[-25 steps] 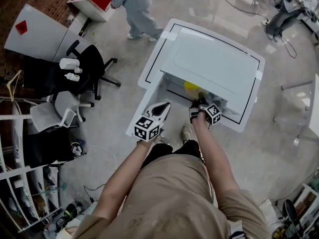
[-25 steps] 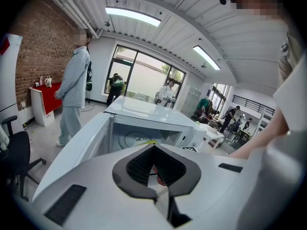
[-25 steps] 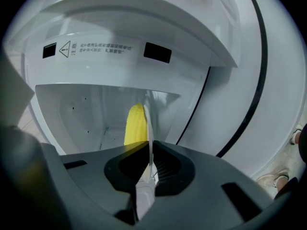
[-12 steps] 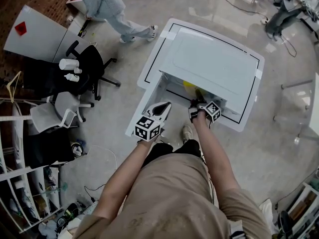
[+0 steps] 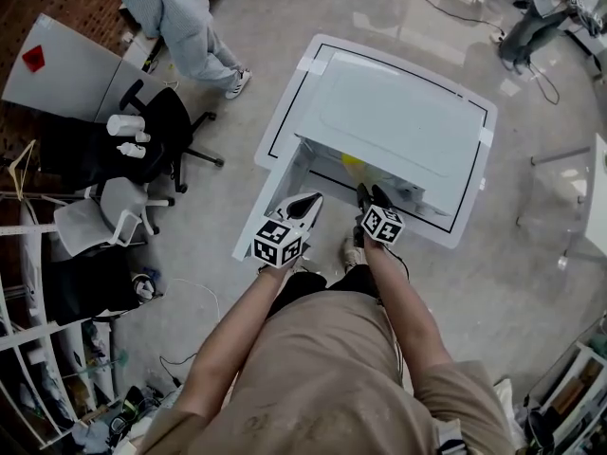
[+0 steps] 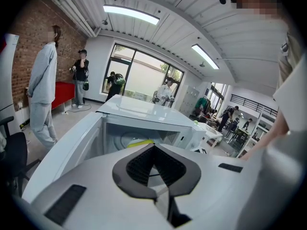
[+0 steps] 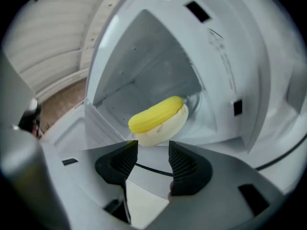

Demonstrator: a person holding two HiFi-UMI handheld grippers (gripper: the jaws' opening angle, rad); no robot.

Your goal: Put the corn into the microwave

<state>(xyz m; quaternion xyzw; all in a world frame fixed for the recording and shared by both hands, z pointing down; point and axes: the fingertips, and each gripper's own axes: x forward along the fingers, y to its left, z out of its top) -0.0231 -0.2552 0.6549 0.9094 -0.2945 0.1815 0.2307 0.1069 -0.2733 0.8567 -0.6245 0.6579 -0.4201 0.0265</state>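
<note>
The yellow corn [image 7: 156, 115] lies on its pale husk [image 7: 168, 127] inside the open white microwave [image 5: 398, 112]. In the head view the corn [image 5: 352, 160] shows as a yellow spot in the cavity mouth. My right gripper [image 7: 152, 150] sits just outside the cavity, short of the corn. Its jaws are opening, with nothing between them. My left gripper [image 5: 308, 203] is shut and empty, hovering over the swung-open door [image 5: 270, 202]. In the left gripper view, a sliver of corn [image 6: 139, 142] shows above the shut left gripper [image 6: 153, 147].
The microwave stands on a low white table [image 5: 469, 226] with a black border line. A black office chair [image 5: 175, 126] and shelves [image 5: 38, 330] lie to the left. A person in grey [image 5: 180, 17] walks at the back left, and others stand further off.
My right gripper let go of the corn, rolled, and drew back a little out of the microwave with its jaws spread. The corn stays inside. The person in grey walked leftwards.
</note>
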